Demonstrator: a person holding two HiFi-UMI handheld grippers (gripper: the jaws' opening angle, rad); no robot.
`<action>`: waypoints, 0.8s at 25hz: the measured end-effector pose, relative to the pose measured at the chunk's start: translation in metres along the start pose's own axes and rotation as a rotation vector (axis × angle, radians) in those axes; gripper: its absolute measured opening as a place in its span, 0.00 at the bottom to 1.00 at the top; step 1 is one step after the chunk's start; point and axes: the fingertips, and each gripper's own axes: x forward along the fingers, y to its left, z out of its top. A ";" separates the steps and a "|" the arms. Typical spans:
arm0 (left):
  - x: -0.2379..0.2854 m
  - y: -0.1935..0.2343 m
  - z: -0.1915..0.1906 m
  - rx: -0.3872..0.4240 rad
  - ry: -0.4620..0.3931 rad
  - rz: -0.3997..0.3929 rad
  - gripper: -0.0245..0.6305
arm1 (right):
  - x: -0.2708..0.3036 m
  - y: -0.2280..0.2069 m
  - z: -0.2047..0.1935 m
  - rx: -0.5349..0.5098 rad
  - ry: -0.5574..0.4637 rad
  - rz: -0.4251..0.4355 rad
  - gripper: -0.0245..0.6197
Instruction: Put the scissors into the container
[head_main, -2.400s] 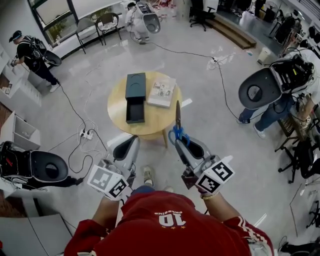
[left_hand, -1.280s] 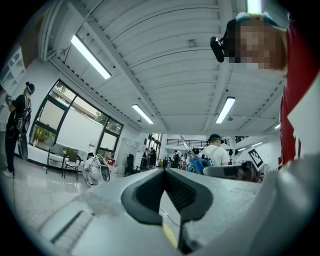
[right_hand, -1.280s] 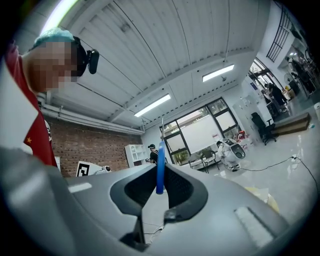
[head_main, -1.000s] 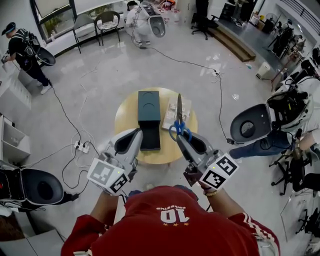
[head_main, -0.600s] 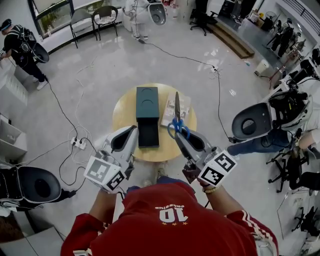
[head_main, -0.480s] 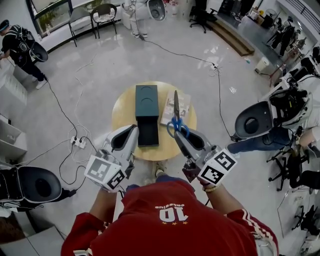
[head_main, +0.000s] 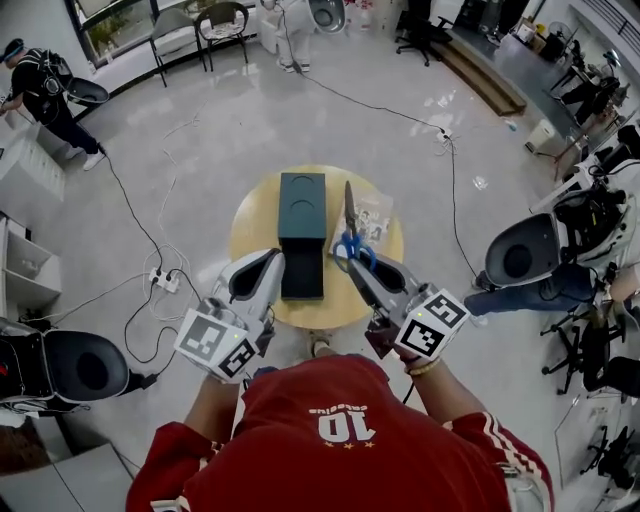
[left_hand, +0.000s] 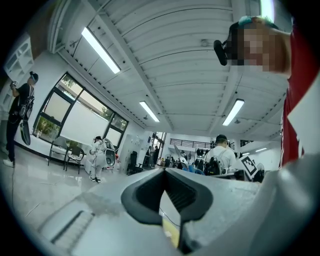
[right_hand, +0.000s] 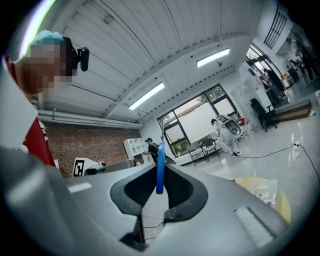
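Moved in closer and lower than a second ago, with the round table (head_main: 250, 232) now centred just ahead of both grippers. On the left, left gripper (head_main: 272, 258) with tips pressed together on nothing, nose just beside the near left corner of the dark container (head_main: 303, 208). Further right, right gripper (head_main: 353, 264) pinching the blue handles of the scissors (head_main: 349, 222), blades closed and pointing away over the tabletop, between the container and the booklet (head_main: 377, 216), not inside the container.
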 end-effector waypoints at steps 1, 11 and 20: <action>0.002 0.003 0.000 0.003 0.003 0.005 0.04 | 0.004 -0.004 -0.001 0.005 0.007 0.001 0.11; 0.020 0.026 0.003 0.016 0.053 0.030 0.04 | 0.044 -0.046 -0.036 0.057 0.127 0.000 0.11; 0.022 0.044 -0.010 -0.011 0.061 0.065 0.04 | 0.052 -0.073 -0.089 0.148 0.252 0.002 0.11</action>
